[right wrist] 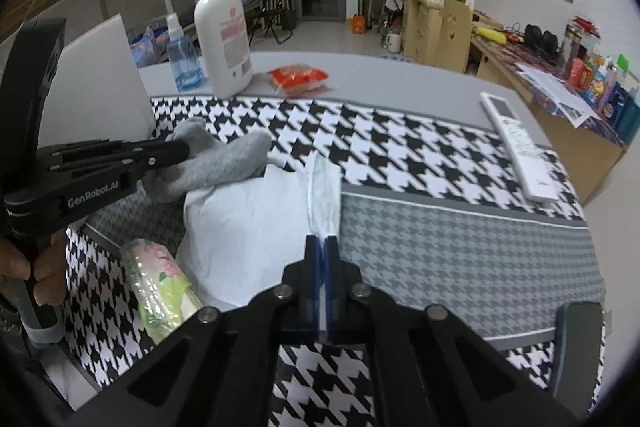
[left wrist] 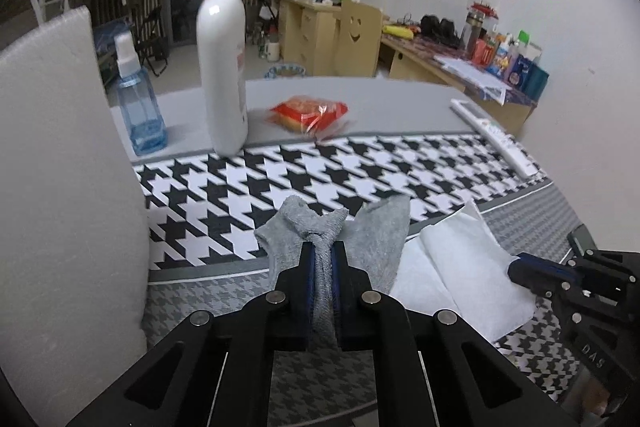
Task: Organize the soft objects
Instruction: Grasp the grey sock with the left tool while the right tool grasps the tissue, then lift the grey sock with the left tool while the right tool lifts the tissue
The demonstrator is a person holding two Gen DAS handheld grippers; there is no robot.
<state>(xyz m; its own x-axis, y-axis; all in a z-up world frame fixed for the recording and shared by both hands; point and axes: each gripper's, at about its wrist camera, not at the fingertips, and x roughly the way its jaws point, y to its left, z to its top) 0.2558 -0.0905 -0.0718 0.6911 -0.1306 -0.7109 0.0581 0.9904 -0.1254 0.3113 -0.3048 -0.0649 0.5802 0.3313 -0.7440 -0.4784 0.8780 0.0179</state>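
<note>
Stock at this moment, soft goods first.

Grey terry-knit sock [left wrist: 320, 259], one: pinched between the closed jaws of the left claw [left wrist: 323, 251], bunched at the grip, its loose ends fanning forward past the fingertips. From the right wrist view it hangs just above the cloth, long axis running out to the right of the left claw [right wrist: 176, 151], touching or nearly touching the tissue's far-left corner.

White paper tissue sheet [right wrist: 248, 227], one: spread flat, just right of the sock. Right claw [right wrist: 321, 247] is closed on its right edge, a narrow pleat of tissue rising straight ahead of the fingertips.

Judgement: each soft item lies dead ahead of its own claw, so each arm is nearest its own piece; the coming move turns on carrying them apart without the sock dragging the tissue corner.

Wrapped floral tissue pack [right wrist: 160, 283], one: lying left of the right claw, near the front edge.

Houndstooth black-and-white cloth [left wrist: 320, 171], one, covering the surface.

Hard goods behind, well apart:
- white pump bottle with red head [left wrist: 222, 67], one
- blue clear spray bottle [left wrist: 140, 107], one
- red snack packet [left wrist: 310, 113], one
- white remote control [left wrist: 496, 135], one
</note>
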